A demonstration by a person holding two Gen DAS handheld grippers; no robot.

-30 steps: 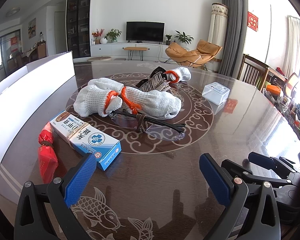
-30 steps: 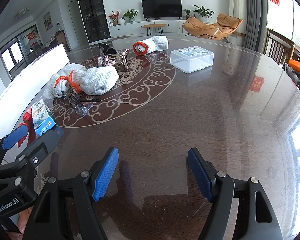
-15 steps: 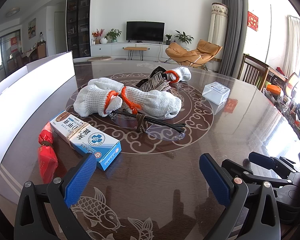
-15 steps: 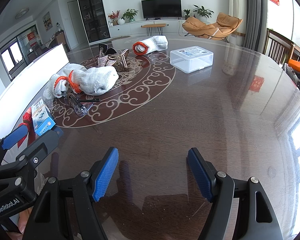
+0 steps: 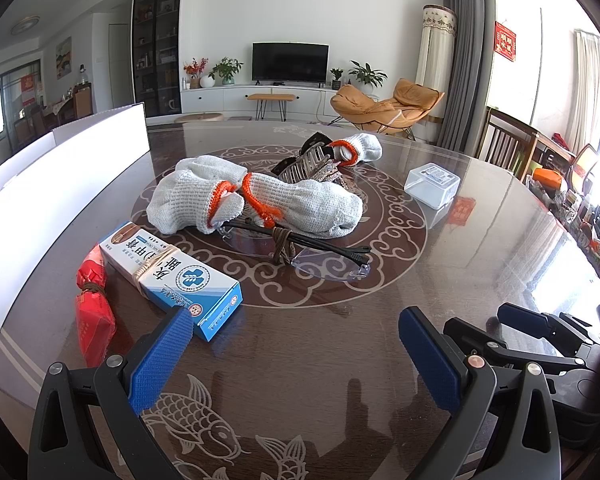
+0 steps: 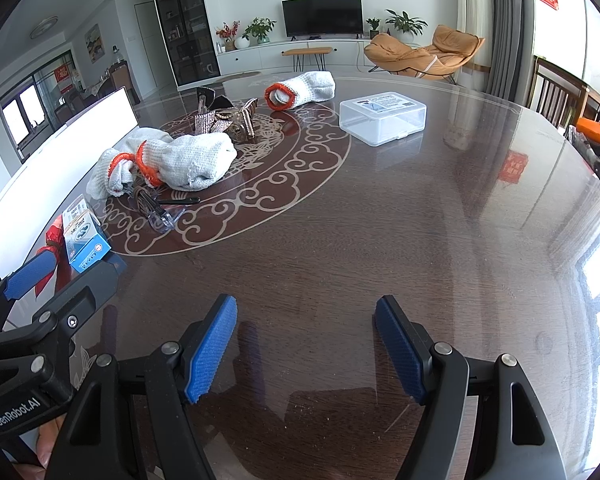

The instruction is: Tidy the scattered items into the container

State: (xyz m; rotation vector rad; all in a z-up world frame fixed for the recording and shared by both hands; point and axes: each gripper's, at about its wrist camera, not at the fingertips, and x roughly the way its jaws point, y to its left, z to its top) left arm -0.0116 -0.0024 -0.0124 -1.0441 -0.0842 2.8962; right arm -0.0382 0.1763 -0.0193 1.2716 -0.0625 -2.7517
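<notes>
On the round brown table lie white work gloves with orange cuffs [image 5: 260, 200] [image 6: 180, 160], one more glove [image 5: 360, 148] [image 6: 304, 88] farther back, clear safety glasses [image 5: 300, 252] [image 6: 160, 208], a blue-white box [image 5: 172, 276] [image 6: 85, 240], a red packet [image 5: 94, 312] and a glittery hair clip [image 5: 312, 164] [image 6: 228, 122]. A tall white container [image 5: 40, 184] [image 6: 60, 148] stands at the left. My left gripper [image 5: 296, 344] is open, just short of the blue-white box. My right gripper [image 6: 306, 340] is open over bare table.
A clear lidded plastic box [image 5: 432, 184] [image 6: 382, 118] sits at the back right of the table. Wooden chairs [image 5: 508, 140] stand beyond the right edge. In the right wrist view the left gripper's body [image 6: 40, 320] fills the lower left.
</notes>
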